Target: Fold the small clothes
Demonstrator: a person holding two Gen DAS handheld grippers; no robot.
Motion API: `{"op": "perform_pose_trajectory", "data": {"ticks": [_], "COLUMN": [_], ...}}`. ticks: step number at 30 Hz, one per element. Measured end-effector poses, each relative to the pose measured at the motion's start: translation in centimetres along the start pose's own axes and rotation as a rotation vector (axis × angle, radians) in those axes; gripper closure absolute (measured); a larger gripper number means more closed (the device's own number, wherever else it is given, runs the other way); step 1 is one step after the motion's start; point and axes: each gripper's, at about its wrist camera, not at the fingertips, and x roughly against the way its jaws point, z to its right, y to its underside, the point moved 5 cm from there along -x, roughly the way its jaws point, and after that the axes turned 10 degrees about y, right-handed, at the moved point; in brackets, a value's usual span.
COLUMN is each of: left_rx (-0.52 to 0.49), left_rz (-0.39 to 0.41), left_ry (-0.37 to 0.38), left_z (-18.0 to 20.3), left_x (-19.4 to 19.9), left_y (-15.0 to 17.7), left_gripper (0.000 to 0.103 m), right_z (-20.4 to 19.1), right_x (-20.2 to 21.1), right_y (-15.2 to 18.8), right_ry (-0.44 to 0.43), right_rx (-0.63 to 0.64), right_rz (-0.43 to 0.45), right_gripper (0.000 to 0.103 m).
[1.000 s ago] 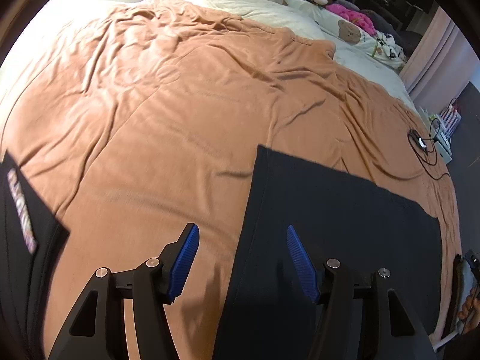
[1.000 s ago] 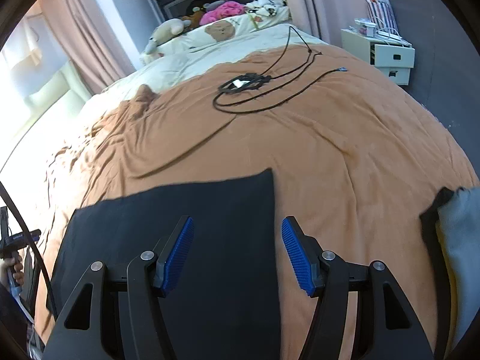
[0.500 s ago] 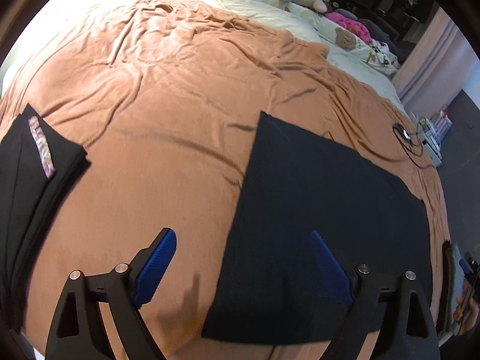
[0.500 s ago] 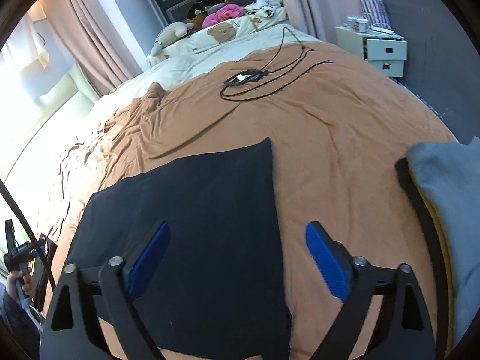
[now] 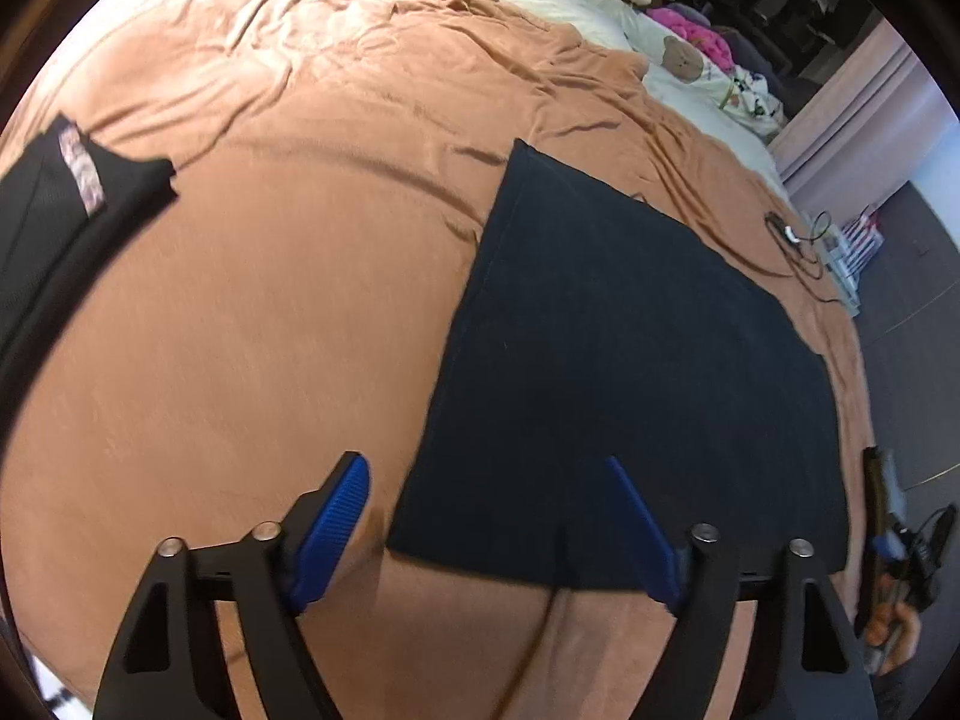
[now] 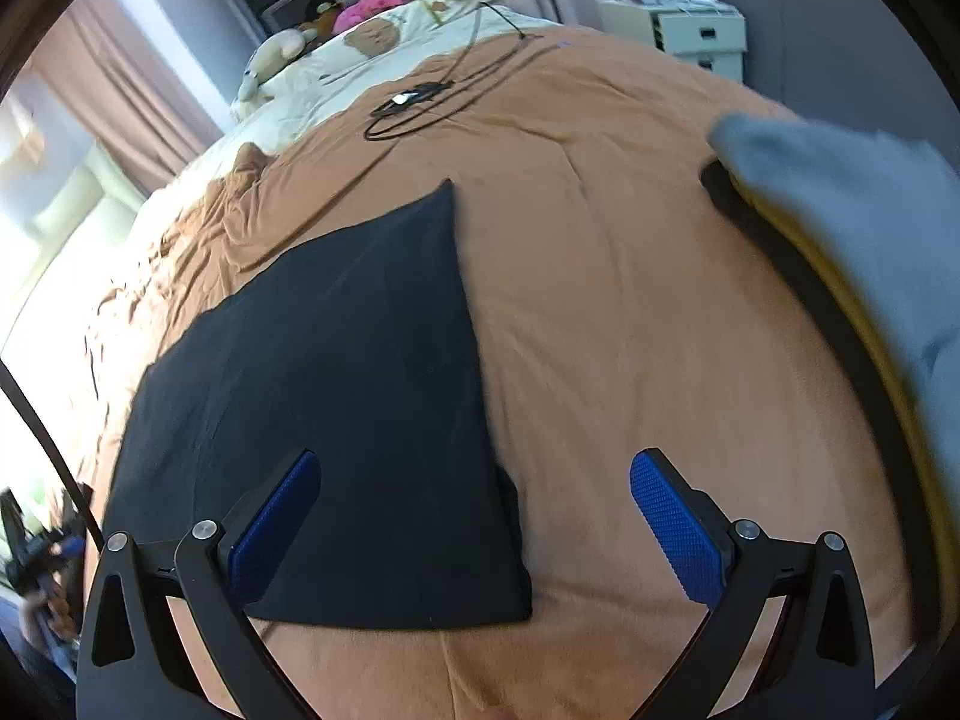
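Observation:
A black cloth [image 5: 630,348] [image 6: 336,390] lies flat as a folded rectangle on the orange blanket [image 5: 270,300] [image 6: 630,300]. My left gripper [image 5: 489,522] hovers over the cloth's near left corner. Its jaws are closing, and the blue pads [image 5: 336,510] do not press on the fabric. My right gripper [image 6: 474,519] hangs over the near right corner, jaws opening wide, with one pad [image 6: 672,522] above bare blanket. Neither gripper holds anything. A small flap [image 6: 507,480] sticks out at the cloth's right edge.
A folded black garment with a patterned strip [image 5: 60,228] lies at the left. A stack of grey, yellow and black clothes [image 6: 840,210] lies at the right. A cable with a small device [image 6: 414,99] rests further up the bed, before pillows and plush toys [image 6: 372,36].
Both grippers drew back toward the near edge of the black cloth and their jaws widened. The garment at the left and the stack at the right came further into view.

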Motion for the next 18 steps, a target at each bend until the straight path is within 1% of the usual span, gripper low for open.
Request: {"op": "perform_pose_trajectory", "data": {"ticks": [1,4,5,6,7,9,10,12,15,18], "left_rx": [0.009,0.044,0.058,0.071,0.081,0.109,0.122,0.150,0.190,0.220], "left_rz": [-0.003,-0.007,-0.008,-0.009,-0.008,-0.003,0.000,0.007,0.008,0.003], "left_ry": [0.005,0.035,0.045,0.051,0.055,0.073,0.082,0.103,0.132,0.139], "left_z": [-0.1,-0.5,-0.6,-0.7,-0.9,-1.2,-1.2,-1.6,-2.1,-2.6], "left_x": [0.0,0.0,0.0,0.0,0.0,0.2,0.3,0.4,0.3,0.0], "left_y": [0.4,1.4,1.7,2.1,2.4,2.8,3.1,3.5,3.9,4.3], "left_gripper": [0.032,0.039,0.039,0.042,0.045,0.045,0.045,0.046,0.048,0.049], "right_z": [0.4,1.6,1.9,2.2,2.7,3.5,3.8,4.2,4.5,4.6], "right_x": [0.0,-0.2,-0.4,-0.5,-0.6,-1.0,-1.1,-1.3,-1.8,-2.0], "right_y": [0.4,1.8,2.2,2.7,3.0,3.6,3.9,4.5,5.1,5.1], "right_ry": [-0.013,-0.019,-0.027,-0.041,-0.047,-0.076,-0.092,-0.130,-0.157,-0.177], "right_rx": [-0.020,-0.058,-0.072,-0.099,-0.120,-0.172,-0.190,-0.222,-0.239,-0.250], "right_rz": [-0.003,-0.023,-0.030,-0.046,-0.058,-0.084,-0.095,-0.119,-0.149,-0.150], "right_gripper": [0.000,0.000,0.004,0.009,0.013,0.029,0.032,0.045,0.052,0.054]}}
